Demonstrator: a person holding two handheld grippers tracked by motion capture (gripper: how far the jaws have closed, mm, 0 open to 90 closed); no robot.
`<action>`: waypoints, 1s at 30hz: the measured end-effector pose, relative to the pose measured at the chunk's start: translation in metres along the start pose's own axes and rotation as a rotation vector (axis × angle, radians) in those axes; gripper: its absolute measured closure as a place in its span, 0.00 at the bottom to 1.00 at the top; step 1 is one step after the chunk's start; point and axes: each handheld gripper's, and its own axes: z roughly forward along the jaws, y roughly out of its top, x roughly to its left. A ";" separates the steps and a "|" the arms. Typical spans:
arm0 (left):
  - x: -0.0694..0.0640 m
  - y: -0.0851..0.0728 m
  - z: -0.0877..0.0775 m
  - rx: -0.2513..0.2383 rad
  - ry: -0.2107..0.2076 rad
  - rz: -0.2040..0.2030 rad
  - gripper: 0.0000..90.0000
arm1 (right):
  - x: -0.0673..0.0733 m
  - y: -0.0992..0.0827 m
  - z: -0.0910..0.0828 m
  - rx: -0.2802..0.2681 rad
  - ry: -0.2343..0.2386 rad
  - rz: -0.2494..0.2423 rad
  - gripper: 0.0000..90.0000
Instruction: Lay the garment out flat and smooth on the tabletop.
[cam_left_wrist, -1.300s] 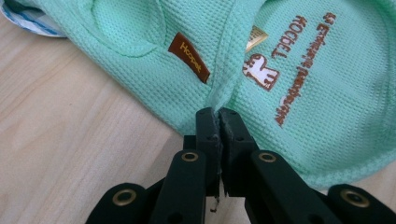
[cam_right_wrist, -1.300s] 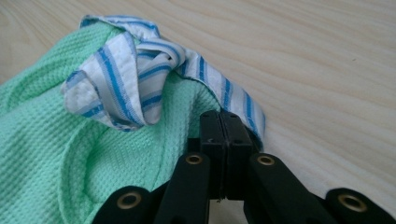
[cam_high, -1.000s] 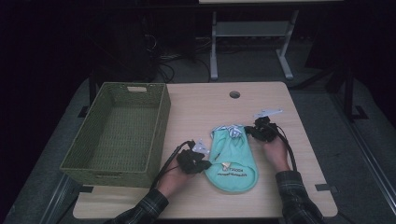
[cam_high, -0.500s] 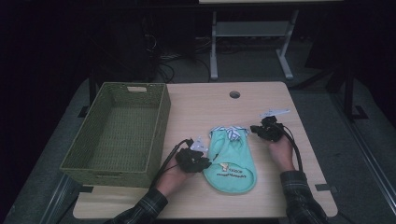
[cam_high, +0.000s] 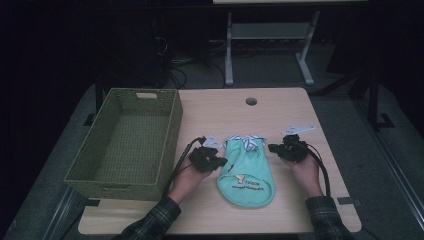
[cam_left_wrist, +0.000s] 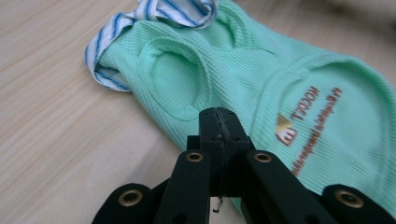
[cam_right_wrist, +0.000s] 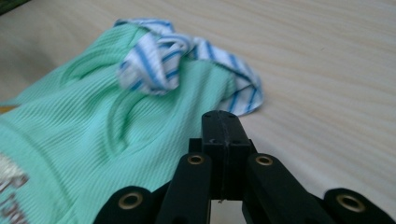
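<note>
A small mint-green garment (cam_high: 245, 172) with a blue-and-white striped collar (cam_high: 247, 141) lies flat on the wooden table (cam_high: 280, 107), printed logo facing up. My left gripper (cam_high: 222, 162) is at its left edge, jaws pressed shut. In the left gripper view the tips (cam_left_wrist: 218, 114) hover over the ribbed fabric (cam_left_wrist: 261, 79) with nothing visibly pinched. My right gripper (cam_high: 272, 148) is at the garment's right side, also shut. Its tips (cam_right_wrist: 223, 119) point toward the striped collar (cam_right_wrist: 154, 60) and green cloth (cam_right_wrist: 70, 130).
A green woven basket (cam_high: 172, 130) stands at the table's left, beside my left hand, with nothing inside. A round cable hole (cam_high: 251, 101) sits near the far edge. A frame with metal legs (cam_high: 229, 50) stands on the dark floor beyond the table.
My right gripper has drifted slightly right and toward me, off the collar area. My left gripper has edged a little closer to the garment's left edge. The garment lies as before.
</note>
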 end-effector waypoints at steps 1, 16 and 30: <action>0.001 0.000 0.005 0.011 0.010 0.008 1.00 | 0.004 -0.003 -0.004 0.006 0.001 -0.024 1.00; 0.004 -0.003 0.031 0.076 0.033 0.039 1.00 | 0.037 -0.029 -0.017 0.042 0.053 -0.057 1.00; 0.003 -0.004 0.031 0.078 0.032 0.050 1.00 | 0.056 -0.047 -0.016 0.094 0.087 -0.084 1.00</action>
